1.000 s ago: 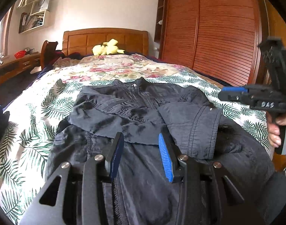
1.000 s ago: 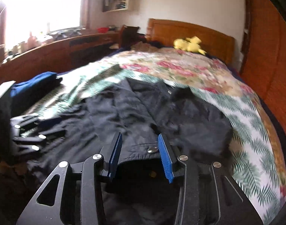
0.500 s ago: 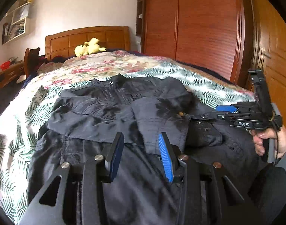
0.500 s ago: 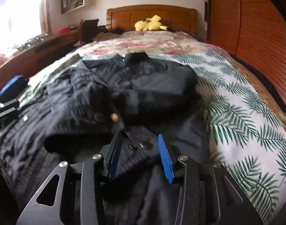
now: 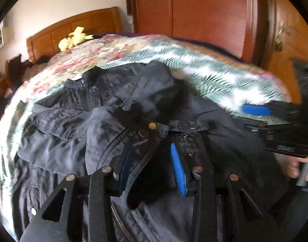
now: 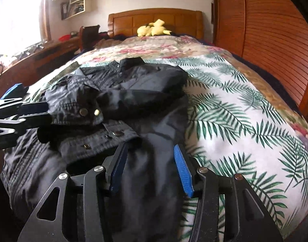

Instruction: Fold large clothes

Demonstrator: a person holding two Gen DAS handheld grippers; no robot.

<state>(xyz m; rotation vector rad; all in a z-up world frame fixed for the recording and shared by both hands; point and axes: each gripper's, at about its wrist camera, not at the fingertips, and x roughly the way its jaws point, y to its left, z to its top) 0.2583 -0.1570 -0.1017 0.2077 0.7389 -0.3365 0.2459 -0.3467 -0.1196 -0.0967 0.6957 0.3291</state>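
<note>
A home bedroom. A bed (image 6: 244, 109) with a leaf-and-flower cover stands against a wooden headboard (image 6: 154, 20), a yellow soft toy (image 6: 154, 30) lies by it, and a wooden wardrobe (image 5: 204, 14) stands alongside.

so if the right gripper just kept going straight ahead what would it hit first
Most likely the dark jacket: the right gripper is open, low over its fabric, pointing up the bed. The snap cuff lies slightly left of that line; depth is unclear.
</note>
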